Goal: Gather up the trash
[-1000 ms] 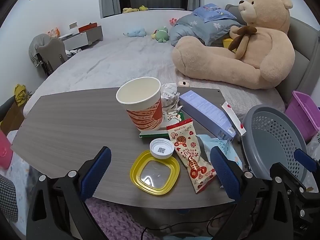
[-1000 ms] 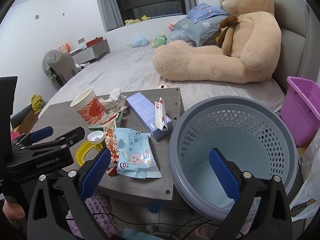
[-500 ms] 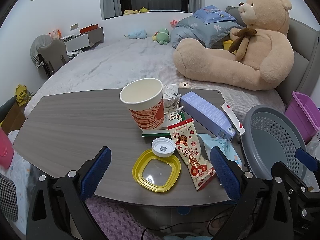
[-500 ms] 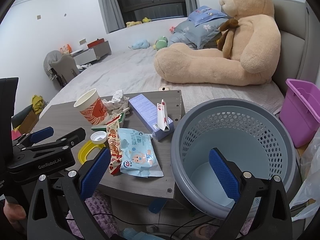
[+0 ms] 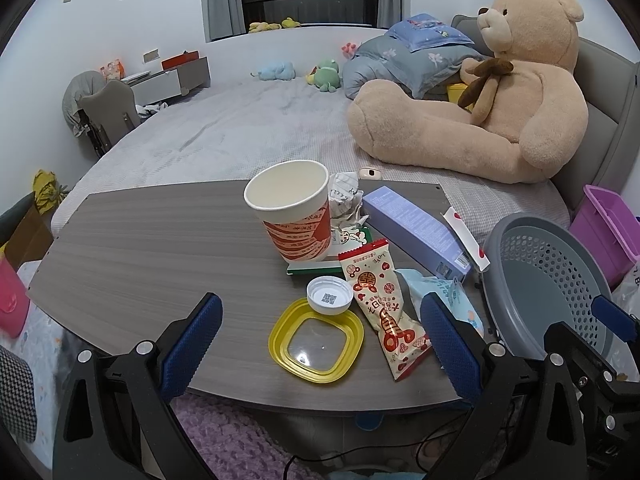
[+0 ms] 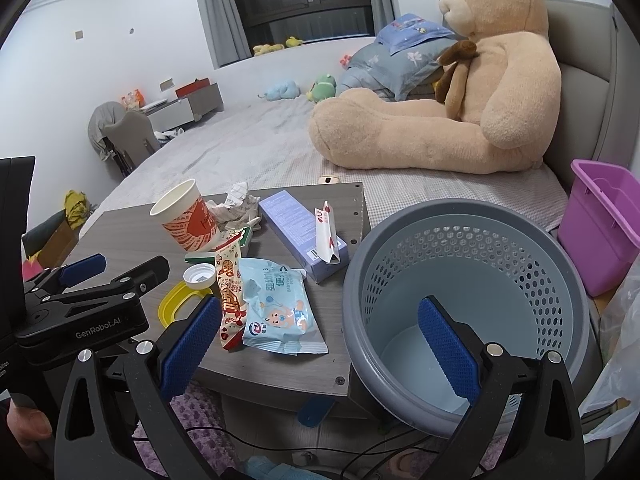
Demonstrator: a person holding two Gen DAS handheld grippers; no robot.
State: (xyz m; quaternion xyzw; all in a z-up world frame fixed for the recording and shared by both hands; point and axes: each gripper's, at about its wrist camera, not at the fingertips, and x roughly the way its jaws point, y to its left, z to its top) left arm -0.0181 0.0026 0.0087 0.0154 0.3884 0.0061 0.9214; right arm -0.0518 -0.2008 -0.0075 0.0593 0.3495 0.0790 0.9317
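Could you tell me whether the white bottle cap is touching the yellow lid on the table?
Touching: the left wrist view shows the white bottle cap overlapping the yellow lid's far rim.

Yellow lid (image 5: 316,340), red-patterned white cup (image 5: 294,212), grey perforated basket (image 6: 468,304), lilac box (image 5: 416,230).

The grey wood-grain surface (image 5: 132,248) carries, toward its right edge, a paper cup (image 5: 294,212), crumpled paper (image 5: 346,196), purple box (image 5: 416,228), yellow lid (image 5: 316,340), white cap (image 5: 330,300), red snack wrapper (image 5: 384,308) and blue packet (image 6: 276,308).
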